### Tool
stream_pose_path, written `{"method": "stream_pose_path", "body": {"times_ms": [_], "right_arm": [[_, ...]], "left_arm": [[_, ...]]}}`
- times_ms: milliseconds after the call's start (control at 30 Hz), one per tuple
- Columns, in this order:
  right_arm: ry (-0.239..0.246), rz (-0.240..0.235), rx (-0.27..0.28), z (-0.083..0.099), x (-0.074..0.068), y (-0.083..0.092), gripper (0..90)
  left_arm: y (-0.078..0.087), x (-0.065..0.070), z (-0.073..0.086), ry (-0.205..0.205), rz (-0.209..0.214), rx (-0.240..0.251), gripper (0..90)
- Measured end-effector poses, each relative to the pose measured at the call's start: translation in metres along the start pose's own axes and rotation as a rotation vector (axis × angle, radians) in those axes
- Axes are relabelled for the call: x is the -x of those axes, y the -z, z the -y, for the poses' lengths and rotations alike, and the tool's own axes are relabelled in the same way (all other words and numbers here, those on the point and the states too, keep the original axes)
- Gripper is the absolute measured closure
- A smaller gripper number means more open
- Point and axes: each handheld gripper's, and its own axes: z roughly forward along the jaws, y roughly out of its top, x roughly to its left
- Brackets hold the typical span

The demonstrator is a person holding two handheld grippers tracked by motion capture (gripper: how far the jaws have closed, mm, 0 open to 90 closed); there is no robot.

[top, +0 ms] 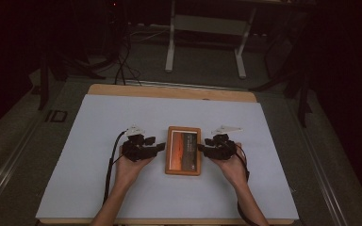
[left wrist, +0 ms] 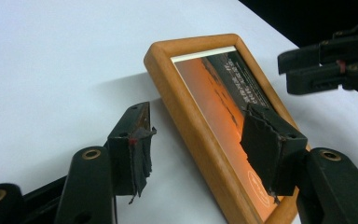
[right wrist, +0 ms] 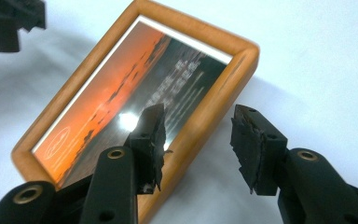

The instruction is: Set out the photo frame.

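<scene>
Rounded wooden frame [top: 184,150] with a glossy sunset print lies flat; both tongs [top: 161,147] [top: 201,149] straddle its edges, gaping, pads clear.

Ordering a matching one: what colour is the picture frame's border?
Orange-brown wood on the frame, best in the left gripper view.

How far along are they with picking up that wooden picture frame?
Done: both grippers straddle the frame's long edges. In hand: left gripper and right gripper each have one jaw over the glass, one outside, pads not yet pressing. Left: closing and lifting; the picture frame lies flat on the white table cover.
</scene>
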Motion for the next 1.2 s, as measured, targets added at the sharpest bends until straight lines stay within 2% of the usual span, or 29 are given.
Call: {"method": "stream_pose_path", "body": {"times_ms": [67, 200, 267, 300, 400, 433, 533, 700, 833, 1000, 1200], "right_arm": [[0.006, 0.006, 0.011, -0.003, 0.001, 0.001, 55.8], [0.022, 0.021, 0.023, -0.01, 0.002, 0.002, 62.2], [0.03, 0.022, 0.026, -0.013, 0.002, 0.002, 62.2], [0.045, 0.041, 0.035, -0.017, 0.002, 0.002, 75.3], [0.074, 0.052, 0.051, -0.022, 0.001, 0.001, 87.8], [0.074, 0.052, 0.051, -0.022, 0.001, 0.001, 87.8], [0.119, 0.059, 0.041, -0.029, -0.001, -0.009, 90.0], [0.121, 0.062, 0.019, -0.033, -0.002, -0.024, 90.0], [0.12, 0.072, 0.016, -0.036, -0.001, -0.03, 90.0], [0.131, 0.09, 0.004, -0.035, 0.003, -0.041, 90.0], [0.136, 0.096, 0.002, -0.034, 0.001, -0.042, 90.0]], "left_arm": [[0.002, 0.002, 0.003, 0.005, 0.008, 0.008, 43.1], [0.006, 0.007, 0.009, -0.006, -0.002, -0.018, 43.6], [0.006, 0.007, 0.009, -0.006, -0.002, -0.018, 43.6], [0.009, 0.009, 0.013, 0.003, 0.008, -0.031, 43.6], [0.011, 0.013, 0.015, 0.002, 0.015, -0.039, 43.4], [0.011, 0.013, 0.015, 0.002, 0.015, -0.039, 43.3], [0.01, 0.017, 0.02, 0.009, 0.018, -0.044, 42.7], [0.011, 0.016, 0.023, 0.022, 0.023, -0.042, 42.2], [0.011, 0.017, 0.023, 0.008, 0.019, -0.039, 44.1], [0.013, 0.023, 0.025, -0.02, -0.047, 0.002, 46.0], [0.009, 0.03, 0.026, -0.027, -0.058, 0.005, 41.7]]}}
